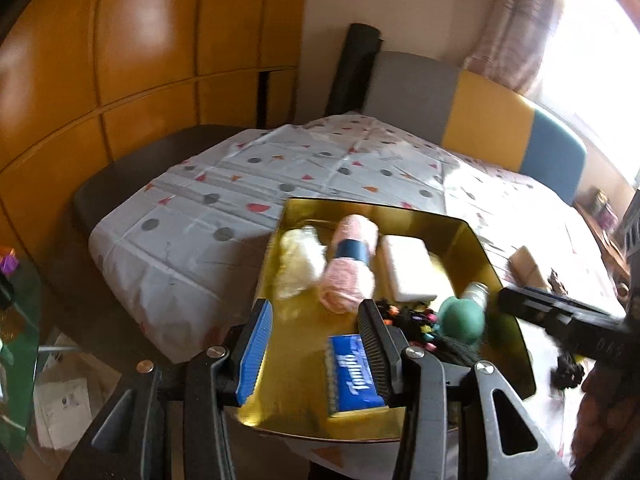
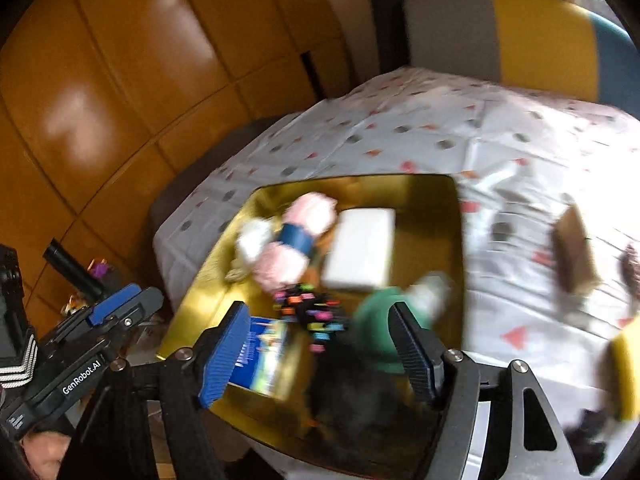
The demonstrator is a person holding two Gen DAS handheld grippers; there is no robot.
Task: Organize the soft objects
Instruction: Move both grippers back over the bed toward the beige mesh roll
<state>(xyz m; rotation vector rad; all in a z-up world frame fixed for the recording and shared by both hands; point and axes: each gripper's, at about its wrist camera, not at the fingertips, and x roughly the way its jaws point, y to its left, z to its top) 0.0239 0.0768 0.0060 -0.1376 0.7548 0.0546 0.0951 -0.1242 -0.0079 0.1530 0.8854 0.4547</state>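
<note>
A gold tray sits on the patterned tablecloth. It holds a cream fluffy piece, a pink yarn skein with a blue band, a white sponge block, a black item with coloured clips, a green soft toy and a blue tissue pack. My left gripper is open and empty over the tray's near left part. My right gripper is open and empty above the tray's near edge; it also shows in the left wrist view.
A brown cardboard piece and dark items lie on the cloth right of the tray. A yellow sponge lies at the right. A grey, yellow and blue chair back stands behind the table. Orange cabinets are left.
</note>
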